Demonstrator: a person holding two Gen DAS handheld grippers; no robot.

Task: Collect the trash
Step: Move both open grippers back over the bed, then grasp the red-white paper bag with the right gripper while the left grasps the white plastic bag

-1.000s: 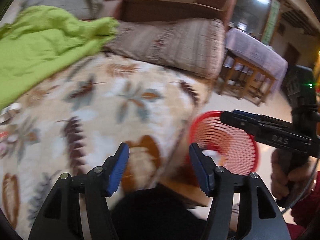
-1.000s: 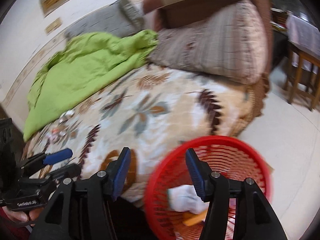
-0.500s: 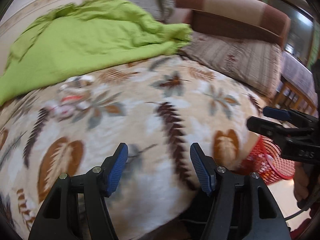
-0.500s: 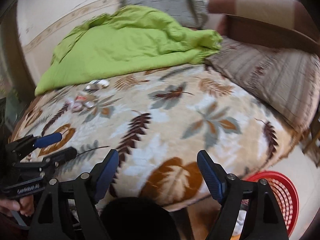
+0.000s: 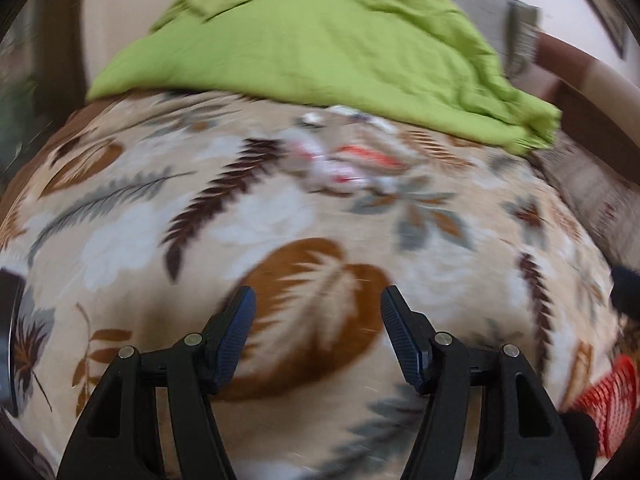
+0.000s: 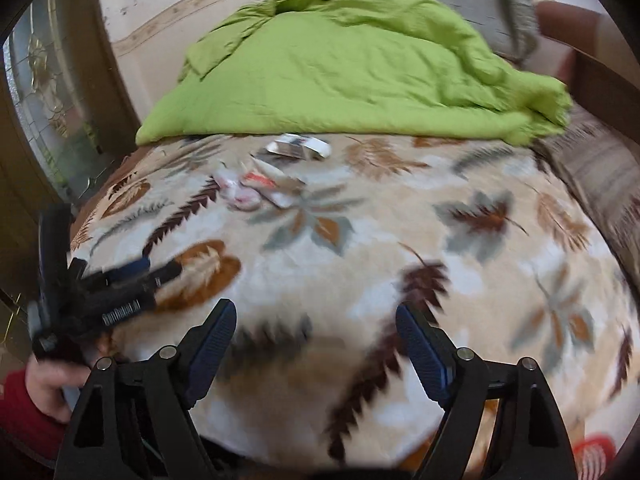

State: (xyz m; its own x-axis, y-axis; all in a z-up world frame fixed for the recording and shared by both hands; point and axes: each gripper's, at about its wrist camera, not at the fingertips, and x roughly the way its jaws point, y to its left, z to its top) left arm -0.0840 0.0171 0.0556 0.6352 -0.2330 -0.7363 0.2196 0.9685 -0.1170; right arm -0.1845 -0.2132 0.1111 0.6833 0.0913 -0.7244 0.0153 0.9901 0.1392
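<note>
Both tools are swinging from basket [image 5: 612,404] toward bed [image 6: 360,264]; left tool [image 5: 316,336] and right tool [image 6: 316,346] spread, empty. Wrappers [image 6: 256,188] remaining uncollected near green blanket [image 6: 352,76].

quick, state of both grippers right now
Left gripper: open, holding nothing, above the leaf-print blanket.
Right gripper: open, holding nothing, also over the blanket.
</note>
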